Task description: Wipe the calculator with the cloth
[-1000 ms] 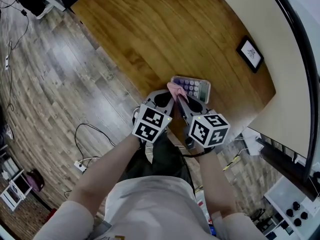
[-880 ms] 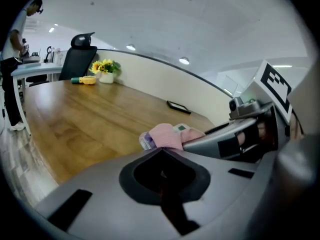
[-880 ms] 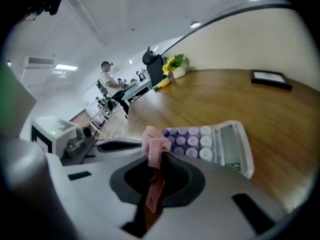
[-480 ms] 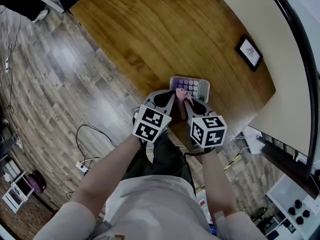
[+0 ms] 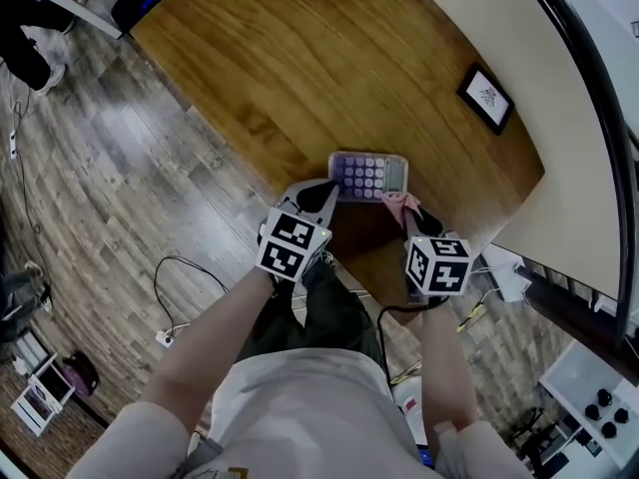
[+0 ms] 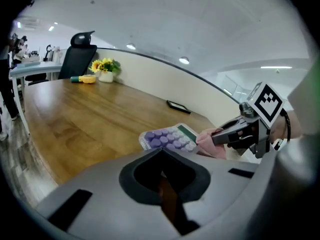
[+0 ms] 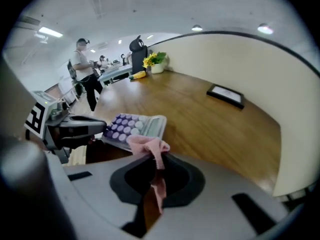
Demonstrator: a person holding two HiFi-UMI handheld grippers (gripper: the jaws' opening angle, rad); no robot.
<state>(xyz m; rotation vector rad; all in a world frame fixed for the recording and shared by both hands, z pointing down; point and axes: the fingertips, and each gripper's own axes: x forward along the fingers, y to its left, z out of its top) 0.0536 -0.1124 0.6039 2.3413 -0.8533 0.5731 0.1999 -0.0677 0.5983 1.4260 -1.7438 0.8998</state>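
The right gripper point(image 7: 158, 158) has its jaws clamped on the pink cloth point(image 7: 148, 145). A strip of cloth hangs down between the jaws, and a bunched end sticks out past their tips. That bunch sits at the near right corner of the calculator point(image 5: 367, 176), by its display end. It looks to be against the casing, though how firmly it presses cannot be told.

The left gripper point(image 6: 161, 153) has its jaws closed together with nothing between them. Its tips point at the calculator's near left corner, just beside the purple keys. Whether they touch the casing cannot be told. The two grippers flank the calculator's near edge, left at the key end and right at the display end, well apart from each other.

The calculator lies flat on the wooden table point(image 5: 329, 58), close to the table's near edge, with its long side across the person's view.

Beyond the calculator and to its right, a small black frame point(image 5: 486, 98) lies flat on the table near the curved cream wall. Far past the calculator, at the table's far end, a white pot holds yellow flowers point(image 7: 154, 60), with a yellow object point(image 6: 88, 79) lying beside it. A dark chair point(image 6: 80, 54) stands behind them. Farther off to the left, a person point(image 7: 84, 69) stands by some desks.
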